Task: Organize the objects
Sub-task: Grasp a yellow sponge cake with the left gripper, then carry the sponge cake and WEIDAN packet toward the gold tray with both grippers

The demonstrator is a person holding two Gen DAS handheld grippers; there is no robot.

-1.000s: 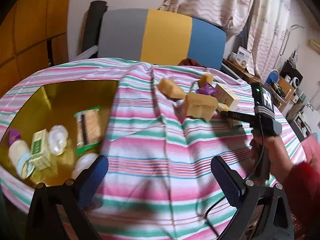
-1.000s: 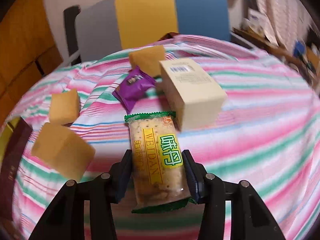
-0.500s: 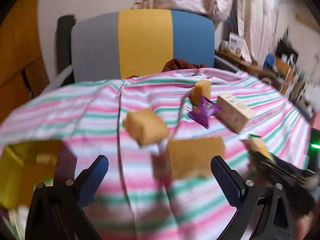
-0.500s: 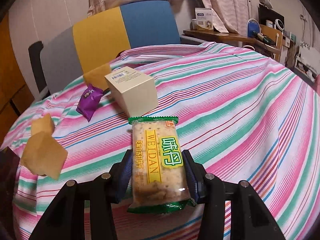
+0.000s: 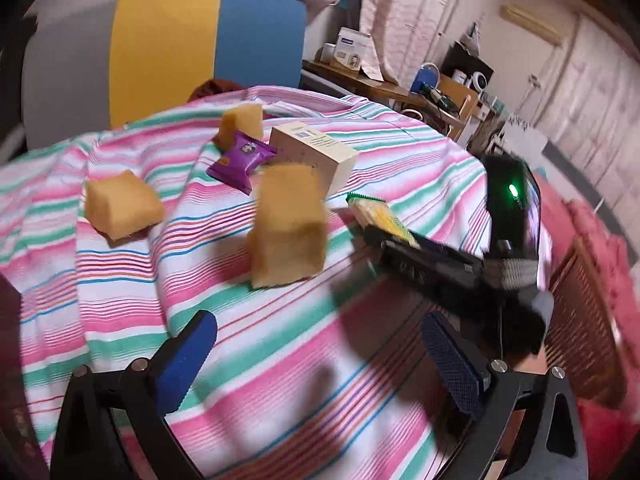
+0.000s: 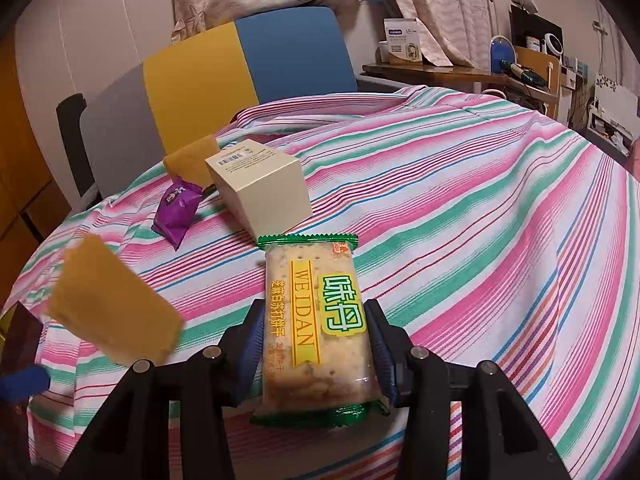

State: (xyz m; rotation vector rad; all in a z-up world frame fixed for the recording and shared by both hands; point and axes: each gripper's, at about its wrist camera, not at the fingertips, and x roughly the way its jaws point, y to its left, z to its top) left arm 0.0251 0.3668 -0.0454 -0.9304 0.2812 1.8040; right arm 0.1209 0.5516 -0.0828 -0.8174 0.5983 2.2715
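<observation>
Cracker packet, clear film with green ends and yellow label (image 6: 316, 320): clenched between right gripper (image 6: 316, 344) fingers, now lifted off striped-cloth counter (image 6: 460, 240), near cream cardboard box (image 6: 260, 192). Left gripper (image 5: 320, 364) fingers spread, empty, swung from gold tray toward tan sponge block (image 5: 288, 224); likely next pick

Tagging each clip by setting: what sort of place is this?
Most likely a lived-in home room. A striped cloth covers the table, curtains hang behind, a cluttered side desk stands by the wall, and a padded chair is pulled up.
</observation>
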